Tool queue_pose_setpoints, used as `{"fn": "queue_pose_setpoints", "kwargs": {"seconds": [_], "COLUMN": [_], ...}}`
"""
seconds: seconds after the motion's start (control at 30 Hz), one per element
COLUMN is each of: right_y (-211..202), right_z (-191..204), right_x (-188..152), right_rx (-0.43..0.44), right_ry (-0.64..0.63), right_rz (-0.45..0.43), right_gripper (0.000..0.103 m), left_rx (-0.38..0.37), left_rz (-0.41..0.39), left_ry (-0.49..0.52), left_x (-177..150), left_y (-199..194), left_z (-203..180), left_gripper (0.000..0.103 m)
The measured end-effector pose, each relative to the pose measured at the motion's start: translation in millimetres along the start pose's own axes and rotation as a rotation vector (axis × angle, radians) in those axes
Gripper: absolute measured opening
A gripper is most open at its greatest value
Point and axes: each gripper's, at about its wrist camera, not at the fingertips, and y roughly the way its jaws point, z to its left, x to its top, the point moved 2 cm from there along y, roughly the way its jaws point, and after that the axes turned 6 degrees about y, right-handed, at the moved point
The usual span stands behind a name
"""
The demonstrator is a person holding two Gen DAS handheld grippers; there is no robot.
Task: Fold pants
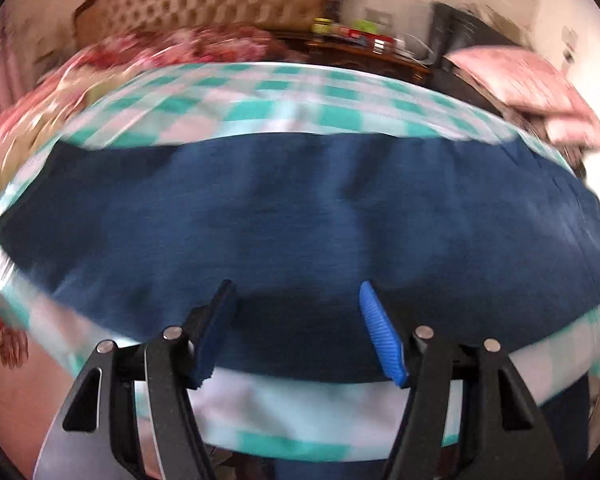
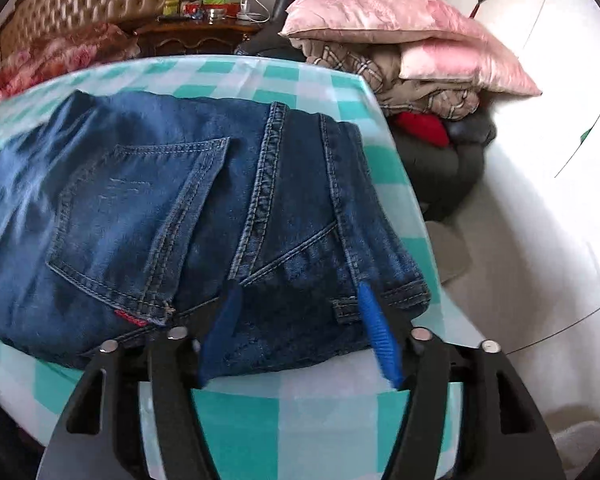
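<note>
With both grippers hovering at the near edge, left gripper (image 1: 296,332) and right gripper (image 2: 298,330) spread wide, holding nothing. Just beyond, jeans (image 2: 180,208) flat on the checked tablecloth (image 2: 300,420), long axis running left to right. Waistband and back pocket (image 2: 140,224) directly ahead of the right gripper, leg cloth ahead of the left. Farther off, pink pillows (image 2: 380,16)

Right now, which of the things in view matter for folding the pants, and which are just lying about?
Part of the job:
jeans, spread on the checked tablecloth
left gripper, open over the denim
right gripper, open at the waistband end

Just lying about:
pink pillows
plaid blanket
red garment
floral blanket
cluttered nightstand
</note>
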Motion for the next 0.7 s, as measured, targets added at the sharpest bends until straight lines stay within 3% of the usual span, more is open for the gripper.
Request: {"fn": "queue_pose_setpoints", "kwargs": {"seconds": [0.07,0.2,0.4,0.53,0.57,0.6,0.7], "right_y": [3.0,8.2,9.6,11.8,13.3,13.7,9.6], "right_z": [-4.7,-15.8,-15.3,-17.8,-18.7,-18.4,-13.6], "right_x": [1.0,-2.4,-1.9,-1.0,0.4,1.2,3.4], "right_rx": [-0.034,-0.021,-0.041,-0.043,-0.043,-0.047,-0.084], "right_ry": [0.041,0.123,0.136,0.146,0.147,0.145,0.127], "right_rz": [0.013,0.031,0.039,0.047,0.047,0.047,0.04], "right_gripper": [0.079,0.085,0.086,0.088,0.088,0.088,0.088], "left_rx": [-0.001,0.039,0.106,0.226,0.257,0.272,0.223], "left_rz": [-0.01,-0.012,-0.045,-0.08,-0.07,-0.065,-0.116], "left_ry": [-0.026,-0.038,-0.253,-0.391,-0.412,-0.419,-0.373], "left_x": [-2.2,-3.3,-11.2,-16.4,-16.2,-15.2,2.7], "left_y": [-1.3,-6.0,-21.8,-44.3,-46.4,-49.1,-58.1], "left_z": [18.0,52.2,154.7,223.4,233.6,241.2,237.2], "left_gripper": [0.064,0.063,0.062,0.061,0.058,0.043,0.04]}}
